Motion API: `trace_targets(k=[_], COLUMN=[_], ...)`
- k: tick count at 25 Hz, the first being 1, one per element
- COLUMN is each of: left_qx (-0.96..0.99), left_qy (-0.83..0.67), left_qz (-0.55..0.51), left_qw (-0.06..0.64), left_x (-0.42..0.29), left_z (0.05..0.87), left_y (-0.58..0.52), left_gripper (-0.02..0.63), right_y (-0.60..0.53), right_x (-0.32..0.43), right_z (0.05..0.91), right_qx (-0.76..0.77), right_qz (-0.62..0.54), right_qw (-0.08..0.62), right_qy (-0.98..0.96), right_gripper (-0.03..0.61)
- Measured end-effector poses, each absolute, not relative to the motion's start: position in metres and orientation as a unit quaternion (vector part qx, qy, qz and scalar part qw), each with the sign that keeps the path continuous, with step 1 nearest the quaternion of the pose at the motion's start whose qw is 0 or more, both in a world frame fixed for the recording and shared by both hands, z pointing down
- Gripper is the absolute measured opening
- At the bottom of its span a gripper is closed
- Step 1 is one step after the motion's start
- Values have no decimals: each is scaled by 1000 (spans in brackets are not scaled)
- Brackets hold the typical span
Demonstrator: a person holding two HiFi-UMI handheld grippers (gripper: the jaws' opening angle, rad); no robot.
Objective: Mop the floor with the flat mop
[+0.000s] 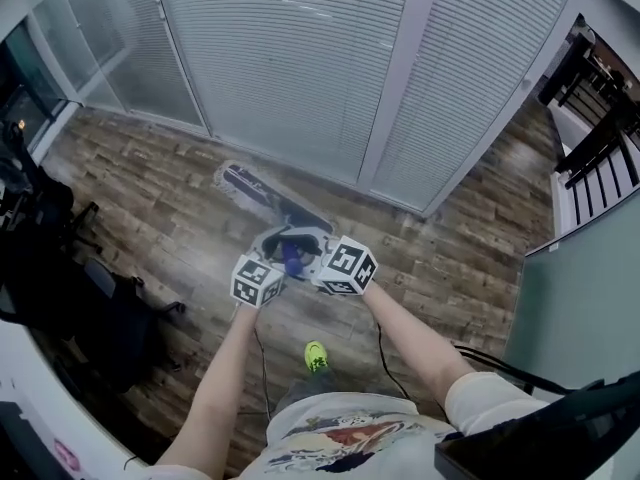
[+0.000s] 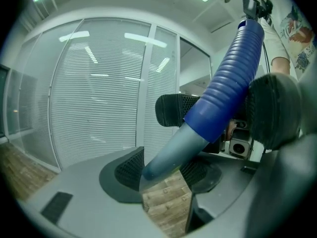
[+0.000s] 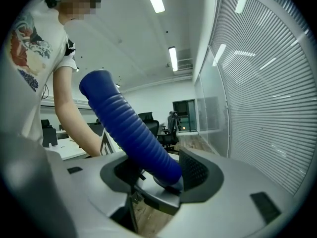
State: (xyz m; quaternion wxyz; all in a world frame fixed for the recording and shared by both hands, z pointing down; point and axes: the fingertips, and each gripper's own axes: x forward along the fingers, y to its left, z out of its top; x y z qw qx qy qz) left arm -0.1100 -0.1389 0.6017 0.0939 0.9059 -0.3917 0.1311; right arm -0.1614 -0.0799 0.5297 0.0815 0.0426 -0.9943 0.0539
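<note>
Head view: left claw point(image 1: 276, 270) and right claw point(image 1: 313, 268) were both clamped on the mop handle point(image 1: 292, 257), one from each side, probably for two-handed push control. Handle sloped away and down to the mop head point(image 1: 248, 183). It lay flat on the wood floor point(image 1: 150, 188), near the blinded glass wall point(image 1: 290, 58).

Flat mop point(image 1: 246, 182): dark purple pad with pale fringe, lying flat on wood-plank floor point(image 1: 140, 178), near the blinds point(image 1: 290, 58). Grey shaft point(image 2: 171, 155) slanted up from it, ending in blue ribbed grip point(image 3: 131, 133).
</note>
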Motion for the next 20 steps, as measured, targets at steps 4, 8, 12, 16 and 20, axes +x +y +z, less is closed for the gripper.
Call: trace_targets(k=[4, 8, 12, 16, 20], left_qx=[901, 895, 883, 879, 859], left_qy=[-399, -407, -430, -431, -466], left_qz=[143, 154, 159, 173, 172], left_qw=[93, 95, 99, 105, 125], left_x=[-79, -39, 1, 48, 77], left_z=[596, 592, 590, 596, 589], left_y=[-87, -12, 74, 172, 257], left_gripper=[192, 192, 192, 192, 192], right_y=[-27, 48, 136, 233, 319], right_x=[-129, -88, -44, 5, 39], right_z=[523, 519, 516, 518, 512], right_qx=[25, 6, -25, -39, -82], right_qz=[57, 61, 59, 76, 81], right_qw=[75, 69, 61, 55, 52], right_qy=[-995, -996, -996, -995, -992], right_gripper=[209, 210, 210, 210, 210])
